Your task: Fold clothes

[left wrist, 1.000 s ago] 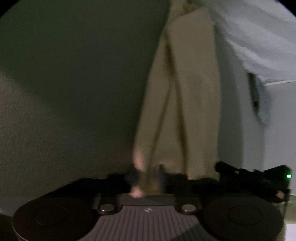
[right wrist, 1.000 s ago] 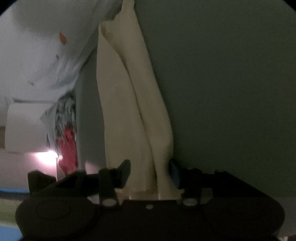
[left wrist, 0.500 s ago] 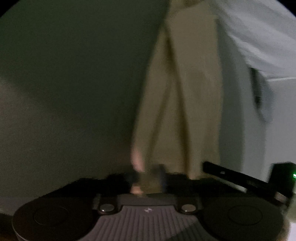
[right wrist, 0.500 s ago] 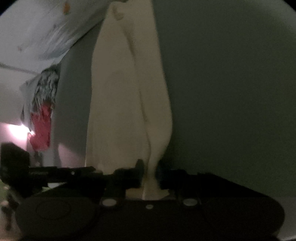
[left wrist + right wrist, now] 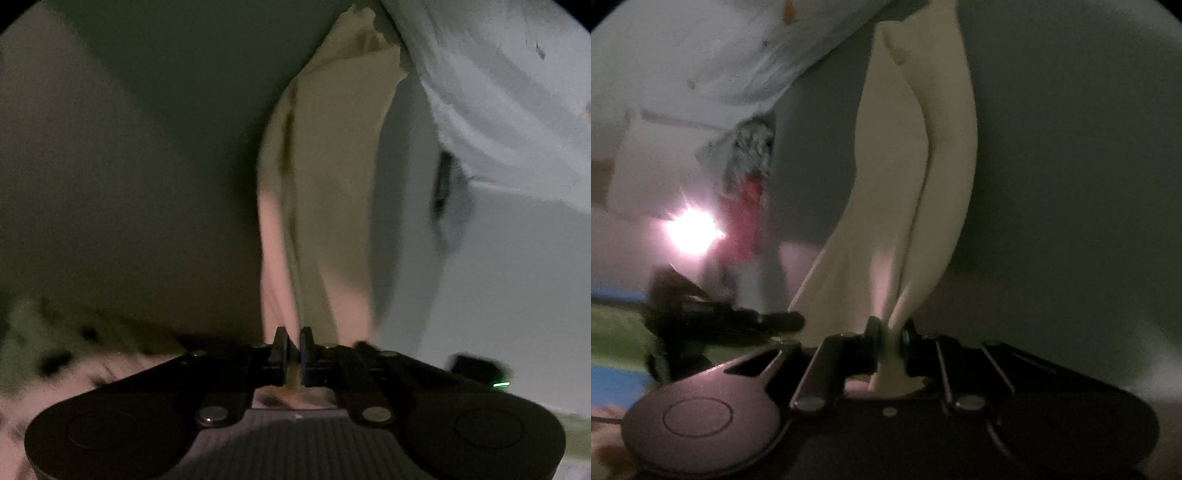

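1. Jaws clenched: the left gripper (image 5: 293,349) is pinching the cream garment (image 5: 332,177) by one edge, and the right gripper (image 5: 889,338) is clamping another edge.
2. The garment is hanging between them, twisted lengthwise.
3. Spreading both grips evenly apart should flatten it.
4. A pale printed sheet (image 5: 713,55) and a grey-red bundle (image 5: 750,173) are lying nearby, possibly crowding the laying space.

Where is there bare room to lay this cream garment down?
Neither wrist view shows a flat surface. The left gripper and right gripper both clamp the cream garment. Its outer sides look bare; between the grippers, white bedding crowds.
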Tool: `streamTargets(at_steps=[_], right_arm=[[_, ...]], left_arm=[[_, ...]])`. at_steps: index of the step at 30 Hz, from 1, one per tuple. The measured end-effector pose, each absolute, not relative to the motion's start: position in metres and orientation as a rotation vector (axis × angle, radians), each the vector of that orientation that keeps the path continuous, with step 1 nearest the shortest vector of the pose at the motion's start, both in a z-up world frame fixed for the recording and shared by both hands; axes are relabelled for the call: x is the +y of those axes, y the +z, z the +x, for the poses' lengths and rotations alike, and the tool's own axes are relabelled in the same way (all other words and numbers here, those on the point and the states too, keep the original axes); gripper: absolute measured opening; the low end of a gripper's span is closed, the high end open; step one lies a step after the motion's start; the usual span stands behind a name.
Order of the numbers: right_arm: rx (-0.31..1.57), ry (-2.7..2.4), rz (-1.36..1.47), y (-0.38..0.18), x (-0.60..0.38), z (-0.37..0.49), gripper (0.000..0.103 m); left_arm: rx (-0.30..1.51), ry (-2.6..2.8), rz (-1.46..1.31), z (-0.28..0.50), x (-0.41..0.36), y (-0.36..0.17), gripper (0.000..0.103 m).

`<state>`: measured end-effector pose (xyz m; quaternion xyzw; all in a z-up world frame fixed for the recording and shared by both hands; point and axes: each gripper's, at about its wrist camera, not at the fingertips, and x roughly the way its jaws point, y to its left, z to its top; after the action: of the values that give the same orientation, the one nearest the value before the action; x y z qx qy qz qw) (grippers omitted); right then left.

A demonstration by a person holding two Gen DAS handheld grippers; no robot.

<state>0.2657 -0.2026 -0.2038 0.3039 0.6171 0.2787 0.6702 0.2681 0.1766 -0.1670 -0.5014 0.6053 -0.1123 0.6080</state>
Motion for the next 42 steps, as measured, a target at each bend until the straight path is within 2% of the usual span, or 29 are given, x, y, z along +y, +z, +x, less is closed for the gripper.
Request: streamTargets(at_steps=[4, 10, 17, 22, 23, 25, 26, 27, 29, 31, 32, 33, 36, 42], right_arm=[[1.343, 0.589, 0.912, -0.205, -0.213, 0.271, 0.012], [1.2, 0.606, 1.036, -0.184, -0.224, 0.32, 0.012], [1.06, 0.583, 1.079, -0.168, -0.231, 0.417, 0.012], [1.023, 0.524, 1.11, -0.18, -0.225, 0.499, 0.013], [1.015, 0.507, 1.116, -0.185, -0.223, 0.516, 0.016], [1.017, 0.464, 1.118, -0.201, -0.218, 0.55, 0.024], [1.02, 0.423, 1.123, -0.212, -0.217, 0.563, 0.04], [1.019, 0.373, 1.138, -0.219, -0.221, 0.573, 0.049], [1.003, 0.298, 1.166, -0.227, -0.226, 0.583, 0.05], [0.943, 0.25, 1.113, -0.22, -0.229, 0.579, 0.053], [0.926, 0.248, 1.054, -0.216, -0.225, 0.575, 0.056], [0.914, 0.245, 0.991, -0.211, -0.221, 0.569, 0.061], [0.972, 0.241, 0.751, -0.205, -0.2, 0.544, 0.072], [1.059, 0.236, 0.377, -0.2, -0.163, 0.473, 0.078]], left_arm=[[1.335, -0.262, -1.293, 0.282, 0.179, -0.163, 0.006], [1.206, -0.307, -1.368, 0.339, 0.185, -0.141, 0.006], [1.086, -0.332, -1.3, 0.455, 0.182, -0.111, 0.006], [1.037, -0.281, -1.208, 0.549, 0.184, -0.117, 0.007], [1.028, -0.265, -1.179, 0.564, 0.187, -0.12, 0.008], [1.028, -0.195, -1.113, 0.596, 0.19, -0.132, 0.012], [1.045, -0.137, -1.092, 0.608, 0.191, -0.142, 0.02], [1.057, -0.091, -1.078, 0.614, 0.194, -0.15, 0.025], [1.041, -0.065, -1.031, 0.616, 0.196, -0.154, 0.031], [1.012, -0.055, -0.969, 0.612, 0.196, -0.152, 0.051], [1.019, -0.056, -0.916, 0.606, 0.191, -0.152, 0.065], [1.026, -0.057, -0.864, 0.601, 0.185, -0.152, 0.07], [1.043, -0.059, -0.706, 0.584, 0.169, -0.151, 0.07], [1.079, -0.059, -0.465, 0.554, 0.112, -0.155, 0.074]])
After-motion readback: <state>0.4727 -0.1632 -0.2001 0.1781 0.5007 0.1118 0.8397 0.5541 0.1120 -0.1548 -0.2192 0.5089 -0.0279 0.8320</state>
